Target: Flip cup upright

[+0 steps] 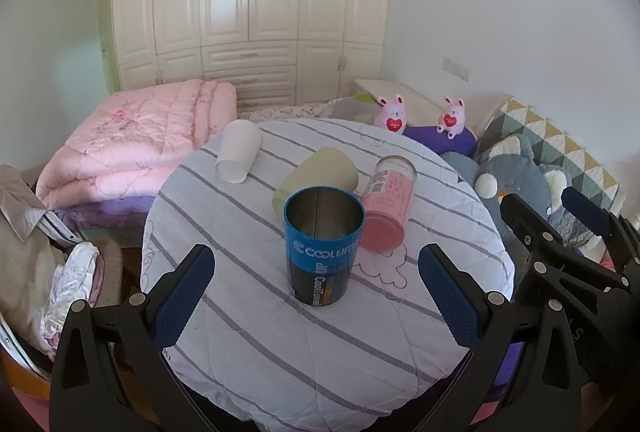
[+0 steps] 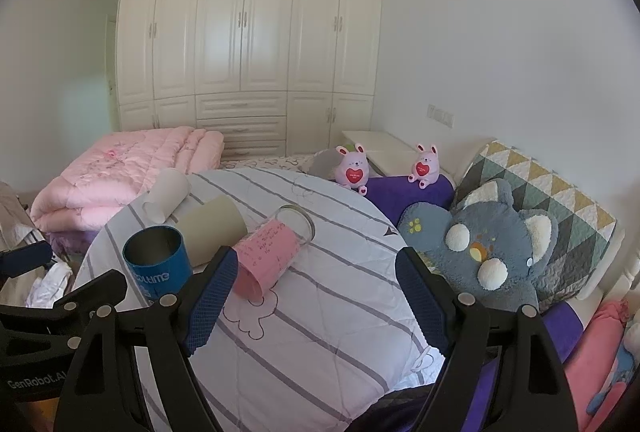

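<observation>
Both grippers, left gripper (image 1: 316, 296) and right gripper (image 2: 316, 296), are hovering with fingers wide and empty; blue tin (image 1: 323, 248) is standing upright on the worktop (image 1: 304, 344). Next, likely: closing on the tipped pink jar (image 2: 269, 256).

Soft, even daylight; faint shadows. Sheen on wardrobe (image 2: 248, 23) doors. Strong fisheye bending, black vignette at corners; slight softness.

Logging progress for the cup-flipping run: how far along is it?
Done: the blue tin stands upright. In hand: nothing; left gripper and right gripper are open. Left: white cup, beige cup and pink jar lie on their sides.
</observation>
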`<state>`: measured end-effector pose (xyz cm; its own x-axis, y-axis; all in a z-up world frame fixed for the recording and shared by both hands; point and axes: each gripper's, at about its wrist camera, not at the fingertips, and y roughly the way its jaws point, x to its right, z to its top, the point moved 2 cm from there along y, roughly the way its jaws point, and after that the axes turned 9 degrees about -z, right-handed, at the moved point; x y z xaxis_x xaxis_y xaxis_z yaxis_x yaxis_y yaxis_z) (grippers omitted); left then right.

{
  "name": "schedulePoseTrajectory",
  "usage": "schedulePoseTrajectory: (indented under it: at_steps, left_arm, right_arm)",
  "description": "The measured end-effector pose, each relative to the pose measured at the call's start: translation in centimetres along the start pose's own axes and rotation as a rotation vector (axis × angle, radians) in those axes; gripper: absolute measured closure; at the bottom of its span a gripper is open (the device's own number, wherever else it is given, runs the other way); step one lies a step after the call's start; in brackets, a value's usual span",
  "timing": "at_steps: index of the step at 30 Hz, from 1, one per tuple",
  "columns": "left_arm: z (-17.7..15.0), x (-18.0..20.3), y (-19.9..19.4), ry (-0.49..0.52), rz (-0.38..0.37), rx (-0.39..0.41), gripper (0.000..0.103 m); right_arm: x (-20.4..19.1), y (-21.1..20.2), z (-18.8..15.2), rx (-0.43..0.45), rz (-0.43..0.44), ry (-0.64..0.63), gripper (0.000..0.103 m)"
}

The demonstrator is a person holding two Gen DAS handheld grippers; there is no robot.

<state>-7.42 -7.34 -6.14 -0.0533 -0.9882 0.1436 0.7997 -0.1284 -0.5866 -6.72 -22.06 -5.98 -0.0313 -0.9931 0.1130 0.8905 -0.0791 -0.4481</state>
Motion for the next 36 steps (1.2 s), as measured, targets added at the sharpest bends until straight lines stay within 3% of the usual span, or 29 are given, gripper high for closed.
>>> schedulePoseTrajectory:
  at_steps: [7, 16, 36]
  left_arm:
    - [1.7, 0.2, -0.4, 0.026, 0.008, 0.041, 0.000]
    - [3.3, 0.1, 0.4, 0.028, -0.012, 0.023, 0.000]
    - [3.4, 0.4, 0.4, 0.062, -0.006, 0.037, 0.000]
  right_arm:
    - [-0.2, -0.1, 1.1, 0.005, -0.005, -0.001, 0.021]
    - [-0.3, 0.3, 2.8, 0.010, -0.017, -0.004, 0.021]
    - [-0.4, 1.1, 3.2, -0.012, -0.024, -0.003, 0.021]
